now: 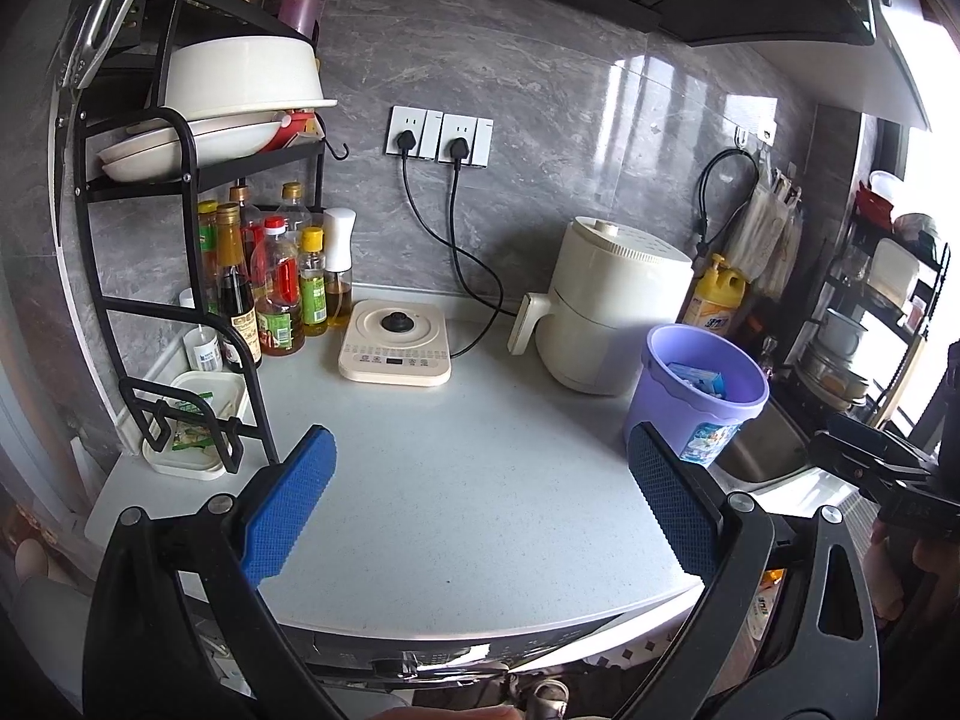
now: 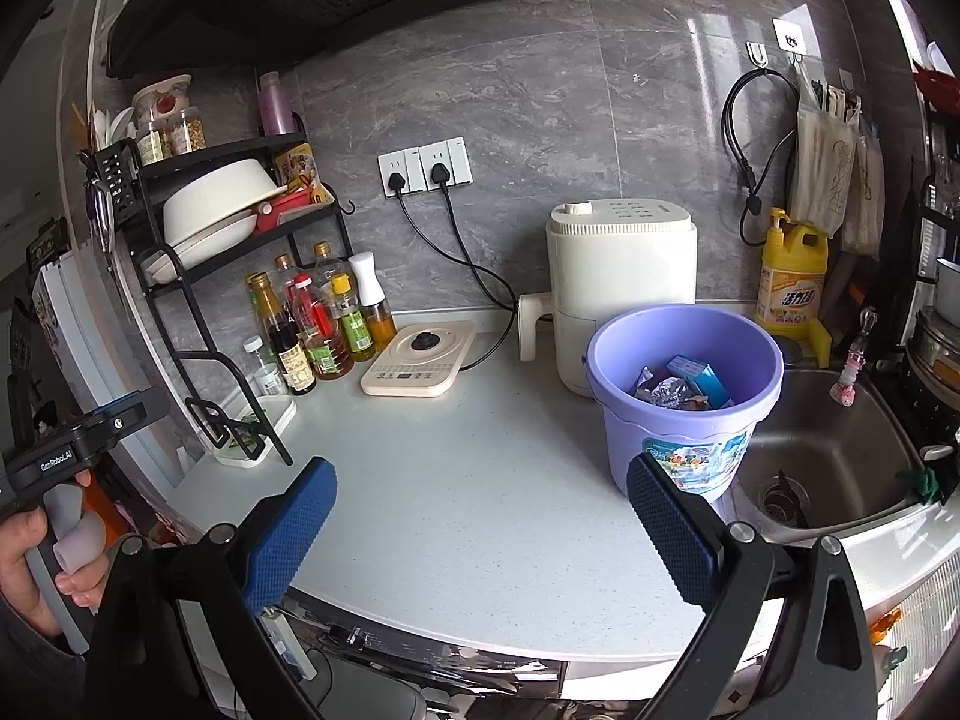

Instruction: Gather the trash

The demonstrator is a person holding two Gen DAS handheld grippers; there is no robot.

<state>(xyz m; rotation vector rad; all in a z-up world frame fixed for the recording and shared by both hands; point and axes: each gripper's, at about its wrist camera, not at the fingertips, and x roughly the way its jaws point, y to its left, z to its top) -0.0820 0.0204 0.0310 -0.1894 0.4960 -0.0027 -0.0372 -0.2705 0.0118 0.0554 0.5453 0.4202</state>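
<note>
Both grippers hang over the counter [image 2: 468, 480] with jaws spread wide and nothing between them, the left gripper [image 1: 480, 504] and the right gripper [image 2: 477, 516] alike. The purple bucket [image 2: 684, 420] stands at 2 o'clock from the right one, beside the sink [image 2: 840, 456], with wrappers and a blue carton [image 2: 699, 375] inside.

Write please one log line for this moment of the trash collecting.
left gripper: open, empty | right gripper: open, empty | purple plastic bucket: upright on white countertop, beside steel sink | crumpled wrappers and blue carton: inside bucket
</note>
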